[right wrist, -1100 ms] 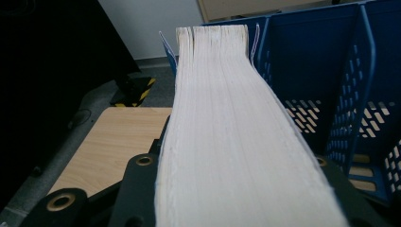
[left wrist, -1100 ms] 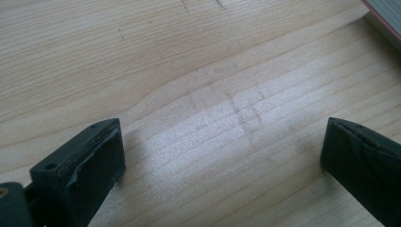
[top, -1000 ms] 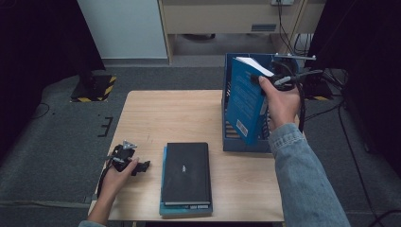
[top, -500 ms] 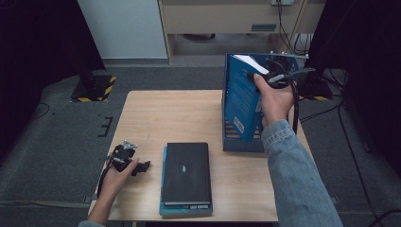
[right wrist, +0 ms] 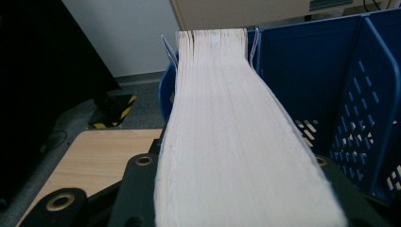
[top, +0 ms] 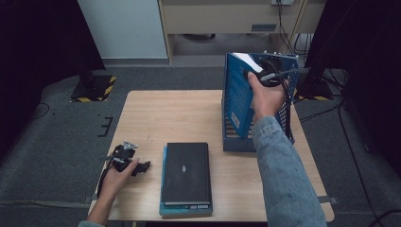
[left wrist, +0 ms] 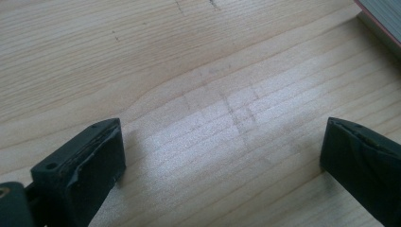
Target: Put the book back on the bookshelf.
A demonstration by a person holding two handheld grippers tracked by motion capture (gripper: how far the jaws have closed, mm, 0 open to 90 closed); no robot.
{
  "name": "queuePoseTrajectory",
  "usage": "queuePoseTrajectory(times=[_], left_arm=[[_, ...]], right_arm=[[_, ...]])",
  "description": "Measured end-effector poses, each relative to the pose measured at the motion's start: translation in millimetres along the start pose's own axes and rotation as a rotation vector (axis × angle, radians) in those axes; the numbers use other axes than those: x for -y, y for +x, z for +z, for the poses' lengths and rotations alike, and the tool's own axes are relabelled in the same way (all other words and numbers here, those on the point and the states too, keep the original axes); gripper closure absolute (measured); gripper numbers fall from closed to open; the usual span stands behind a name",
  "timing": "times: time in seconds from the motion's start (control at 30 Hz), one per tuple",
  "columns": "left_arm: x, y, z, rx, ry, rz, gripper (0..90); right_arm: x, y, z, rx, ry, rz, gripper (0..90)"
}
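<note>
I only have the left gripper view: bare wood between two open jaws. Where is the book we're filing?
Observer: The right gripper is clamped on the blue book, held upright at the blue file rack.
Operator: Is it gripped by the spine?
Observer: No, by the page edge; in the right gripper view the pages run out between the jaws.
Operator: Anything left to file?
Observer: A black book lies flat on a teal one, beside the left gripper.

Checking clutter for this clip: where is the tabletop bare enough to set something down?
Free: the far-left stretch of the table, between the left gripper, stacked books and blue file rack. Crowded: the right side, around the rack.
</note>
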State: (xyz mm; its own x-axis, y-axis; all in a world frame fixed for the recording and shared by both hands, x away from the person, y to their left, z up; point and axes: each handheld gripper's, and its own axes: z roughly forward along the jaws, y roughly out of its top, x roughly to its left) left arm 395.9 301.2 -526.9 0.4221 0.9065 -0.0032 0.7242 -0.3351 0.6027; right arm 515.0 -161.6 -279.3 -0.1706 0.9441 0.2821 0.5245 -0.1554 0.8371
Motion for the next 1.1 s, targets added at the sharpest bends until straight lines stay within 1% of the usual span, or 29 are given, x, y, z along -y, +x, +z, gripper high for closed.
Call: queuePoseTrajectory(times=[0.17,0.27,0.33,0.5,0.67,0.83,1.1], left_arm=[[-0.1,0.3,-0.2,0.004,-0.001,-0.003,0.2],[-0.1,-0.1,0.2,0.002,0.0,0.004,0.2],[-0.4,0.1,0.3,0.004,-0.001,0.001,0.2],[-0.6,-0.2,0.5,0.003,0.0,0.004,0.2],[-0.8,-0.4,0.4,0.005,0.003,0.005,0.2],[-1.0,-0.3,0.5,0.007,0.001,0.006,0.2],[-1.0,-0.6,0.8,0.009,-0.004,0.007,0.5]], right_arm=[[7.8,-0.1,8.0,0.011,-0.002,-0.003,59.6],[12.6,-2.1,11.1,0.008,0.005,0.003,59.6],[15.3,-3.8,12.5,0.005,0.0,0.007,59.6],[16.2,-3.2,14.1,0.002,-0.013,-0.004,59.6],[14.9,-2.4,14.7,0.005,-0.012,0.002,59.6],[14.9,0.8,16.8,0.002,-0.02,-0.012,59.6],[23.1,0.9,24.9,0.012,-0.021,-0.029,59.5]])
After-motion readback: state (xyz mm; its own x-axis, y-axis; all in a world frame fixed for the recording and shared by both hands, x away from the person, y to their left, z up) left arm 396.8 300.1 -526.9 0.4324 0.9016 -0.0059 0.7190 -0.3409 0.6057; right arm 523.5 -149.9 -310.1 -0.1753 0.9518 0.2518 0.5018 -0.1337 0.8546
